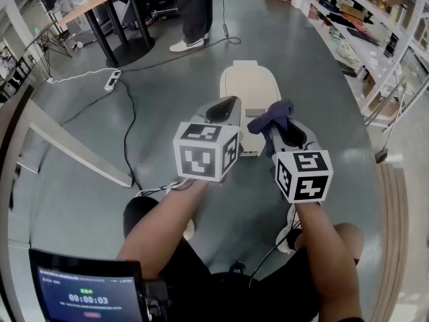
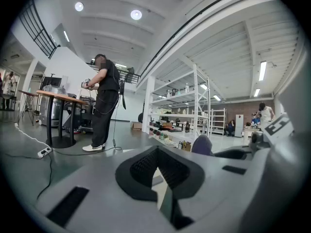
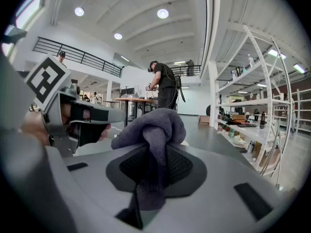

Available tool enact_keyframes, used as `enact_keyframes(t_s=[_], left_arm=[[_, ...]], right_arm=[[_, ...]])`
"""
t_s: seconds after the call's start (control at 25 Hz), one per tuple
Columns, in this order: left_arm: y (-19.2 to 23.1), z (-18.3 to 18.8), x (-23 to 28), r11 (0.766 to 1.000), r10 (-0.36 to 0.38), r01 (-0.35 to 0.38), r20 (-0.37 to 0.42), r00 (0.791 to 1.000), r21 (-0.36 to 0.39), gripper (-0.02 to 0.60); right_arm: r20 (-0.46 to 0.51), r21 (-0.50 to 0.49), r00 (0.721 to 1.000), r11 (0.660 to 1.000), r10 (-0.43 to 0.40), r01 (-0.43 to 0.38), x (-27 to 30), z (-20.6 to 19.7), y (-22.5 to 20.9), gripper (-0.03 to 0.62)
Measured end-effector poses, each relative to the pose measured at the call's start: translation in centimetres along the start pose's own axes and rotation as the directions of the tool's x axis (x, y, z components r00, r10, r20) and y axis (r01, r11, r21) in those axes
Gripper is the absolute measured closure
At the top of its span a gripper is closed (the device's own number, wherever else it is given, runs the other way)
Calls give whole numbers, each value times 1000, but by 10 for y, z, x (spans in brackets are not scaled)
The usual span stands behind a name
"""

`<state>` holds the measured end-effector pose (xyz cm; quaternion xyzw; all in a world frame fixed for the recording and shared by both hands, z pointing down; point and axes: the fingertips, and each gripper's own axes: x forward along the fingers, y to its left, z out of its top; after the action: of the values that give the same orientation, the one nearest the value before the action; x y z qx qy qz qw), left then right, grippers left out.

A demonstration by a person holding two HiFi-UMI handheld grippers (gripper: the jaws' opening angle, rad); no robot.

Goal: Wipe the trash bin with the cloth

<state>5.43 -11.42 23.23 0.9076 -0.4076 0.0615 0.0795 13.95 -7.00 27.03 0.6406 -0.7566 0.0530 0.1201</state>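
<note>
Here, in the head view, the bin sits upper centre, just beyond the left gripper and right gripper. In the left gripper view, its jaws meet, holding nothing. In the right gripper view, the jaws pinch the cloth mid-frame.

Bin on the floor dead ahead. Over its near end sit the left gripper and, beside it, the right gripper, cloth in its jaws. Behind the bin stands a person, table further left, shelves along the right.
</note>
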Motion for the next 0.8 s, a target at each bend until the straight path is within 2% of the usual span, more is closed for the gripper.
enact_keyframes(t_s=[0.12,0.36,0.52,0.8], left_arm=[[1,5,11,999,-1,1,13,1000,-36,584],[15,-1,29,1000,19,-19,-15,1000,9,584],[37,-7,41,999,51,-51,-48,998,8,584],[74,-18,79,993,105,-109,-90,990,-36,584]], right_arm=[[14,27,1000,1000,0,0,8,5,-8,513],[19,47,1000,999,3,-3,39,7,-22,513],[5,36,1000,999,9,-9,69,4,-35,513],[-91,20,990,994,110,-109,125,-11,-42,511]])
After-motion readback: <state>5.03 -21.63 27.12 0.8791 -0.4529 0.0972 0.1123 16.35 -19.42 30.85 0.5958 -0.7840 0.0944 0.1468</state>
